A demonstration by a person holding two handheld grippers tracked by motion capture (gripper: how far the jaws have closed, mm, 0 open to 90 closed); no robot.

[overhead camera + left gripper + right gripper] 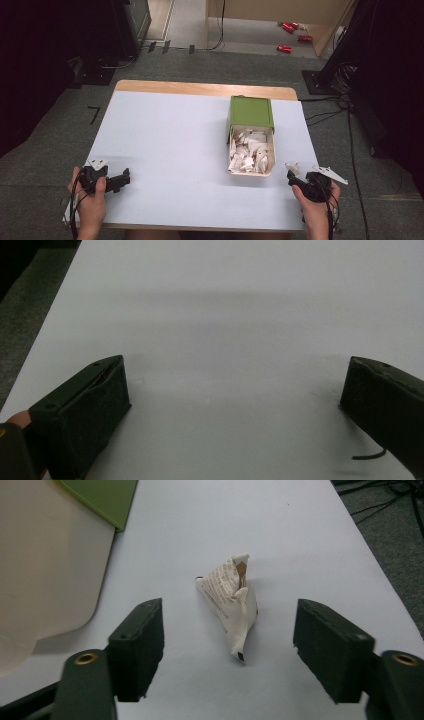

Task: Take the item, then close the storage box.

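So the bench [165, 150] has a box [251, 113] sitting right of centre toward the far side, and a tray [251, 172] pulled out of it toward the person, loaded with paper scraps [248, 152]. One crumpled scrap [231, 602] lies on the bench just right of the tray's near corner, right between the spread jaws of the right tongs [227, 647]. The left tongs [120, 180] sit way over at the near left corner, well apart from all that.

Beige drawer [45, 570] cut off at the left edge; print on crumpled paper [231, 602] illegible.
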